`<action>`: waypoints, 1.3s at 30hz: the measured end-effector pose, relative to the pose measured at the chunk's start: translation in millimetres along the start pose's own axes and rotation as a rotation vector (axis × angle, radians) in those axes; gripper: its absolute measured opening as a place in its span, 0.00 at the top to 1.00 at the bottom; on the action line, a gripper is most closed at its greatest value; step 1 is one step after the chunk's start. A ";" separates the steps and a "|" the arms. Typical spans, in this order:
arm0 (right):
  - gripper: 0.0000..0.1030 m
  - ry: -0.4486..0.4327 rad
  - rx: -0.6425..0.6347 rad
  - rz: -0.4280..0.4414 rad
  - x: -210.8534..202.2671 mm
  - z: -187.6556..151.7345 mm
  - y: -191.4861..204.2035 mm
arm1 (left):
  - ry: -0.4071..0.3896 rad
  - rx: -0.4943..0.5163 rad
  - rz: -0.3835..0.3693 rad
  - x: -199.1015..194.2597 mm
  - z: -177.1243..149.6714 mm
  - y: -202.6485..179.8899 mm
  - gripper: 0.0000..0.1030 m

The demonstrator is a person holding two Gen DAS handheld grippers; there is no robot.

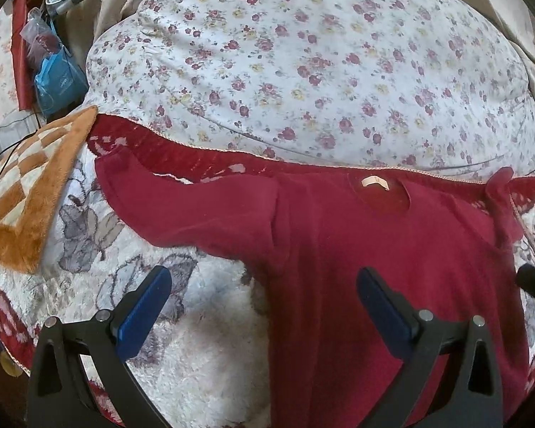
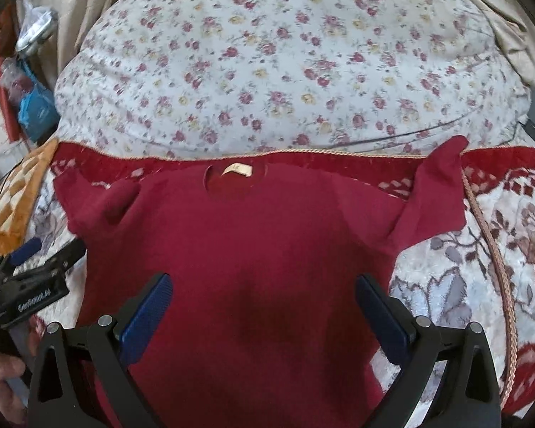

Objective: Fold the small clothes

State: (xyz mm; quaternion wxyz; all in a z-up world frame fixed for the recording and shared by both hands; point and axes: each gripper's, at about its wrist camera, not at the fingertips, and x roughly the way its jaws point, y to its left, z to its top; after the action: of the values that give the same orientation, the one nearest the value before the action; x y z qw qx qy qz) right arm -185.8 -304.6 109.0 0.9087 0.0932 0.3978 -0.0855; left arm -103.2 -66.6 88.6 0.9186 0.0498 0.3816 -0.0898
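Note:
A small dark red T-shirt (image 1: 356, 249) (image 2: 249, 235) lies spread flat on a plush floral blanket (image 1: 100, 242) (image 2: 481, 267), neck with a pale label (image 1: 374, 182) (image 2: 237, 170) pointing away. Its left sleeve (image 1: 167, 203) stretches out flat; the right sleeve (image 2: 440, 192) is rumpled and stands up. My left gripper (image 1: 264, 285) hangs open above the shirt's left edge, one blue pad over the blanket, the other over the cloth. My right gripper (image 2: 262, 292) hangs open over the shirt's lower middle. Neither holds anything. The left gripper (image 2: 28, 267) also shows at the right wrist view's left edge.
A big floral-print quilt (image 1: 303, 64) (image 2: 285, 71) bulges behind the shirt. An orange checkered cloth (image 1: 28, 192) lies at the left. A blue bag (image 1: 59, 82) and clutter stand at the far left. A person's hand (image 2: 0, 374) shows at the lower left.

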 end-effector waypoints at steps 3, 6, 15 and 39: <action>0.00 -0.028 -0.038 -0.025 -3.3 1.8 5.4 | 0.017 0.010 0.004 4.1 0.8 -3.8 0.00; 0.00 -0.035 -0.071 -0.033 -1.8 0.1 10.2 | 0.029 0.020 -0.008 7.4 0.5 -7.9 0.00; 0.00 -0.041 -0.116 -0.027 -2.1 1.4 18.5 | 0.003 0.046 0.001 2.8 -1.6 -10.8 0.00; 0.00 0.164 0.108 0.180 40.0 -10.2 19.3 | 0.011 0.030 -0.014 7.8 0.2 -13.6 0.00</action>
State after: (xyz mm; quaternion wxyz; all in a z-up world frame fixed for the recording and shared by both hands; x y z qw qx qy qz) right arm -161.8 -286.7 74.7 0.8708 0.1838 0.4557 -0.0169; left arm -100.4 -80.9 82.9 0.9151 0.0613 0.3854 -0.1016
